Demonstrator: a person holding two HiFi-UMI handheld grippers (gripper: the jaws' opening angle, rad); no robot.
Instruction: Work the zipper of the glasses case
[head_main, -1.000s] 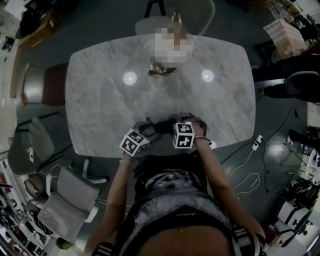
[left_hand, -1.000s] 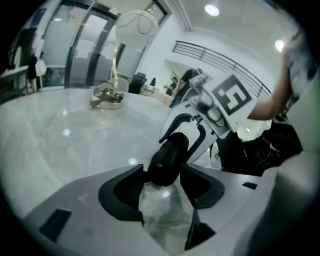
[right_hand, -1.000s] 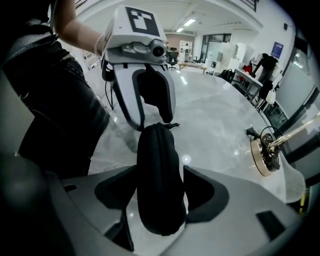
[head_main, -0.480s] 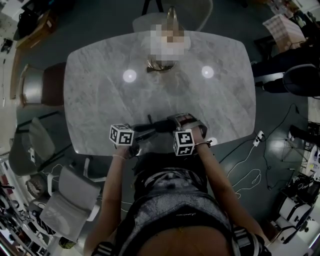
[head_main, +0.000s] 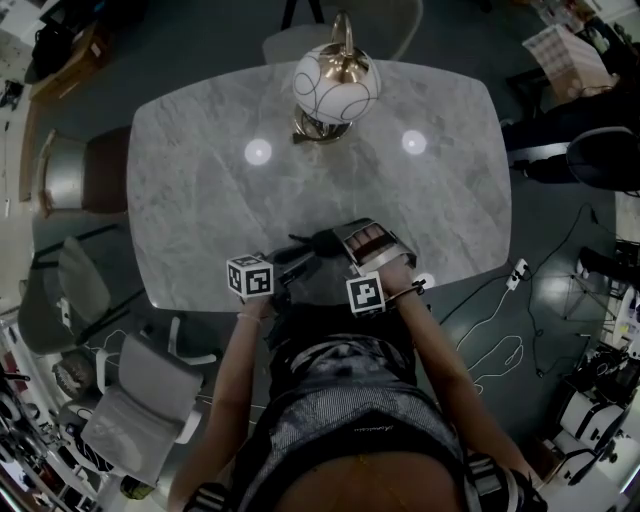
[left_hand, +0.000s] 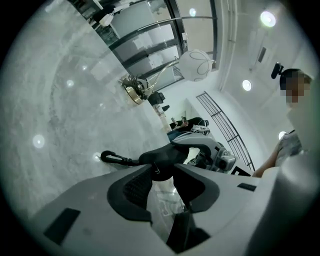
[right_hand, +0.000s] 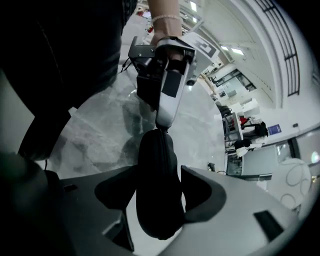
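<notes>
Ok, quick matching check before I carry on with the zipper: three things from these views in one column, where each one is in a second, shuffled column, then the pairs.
Things:
1. black zippered glasses case
2. white globe lamp on a brass base
3. black carabiner clip

Places:
A. at the far edge of the grey marble table
B. joined to the case's end by a short strap
C. clamped between the right gripper's jaws

Pairs: 1-C; 2-A; 3-B.

Black glasses case (right_hand: 156, 190), grey-veined marble table (head_main: 200, 210), white lamp globe (head_main: 335, 85) (thin dark loops), gold base (head_main: 318, 130)
</notes>
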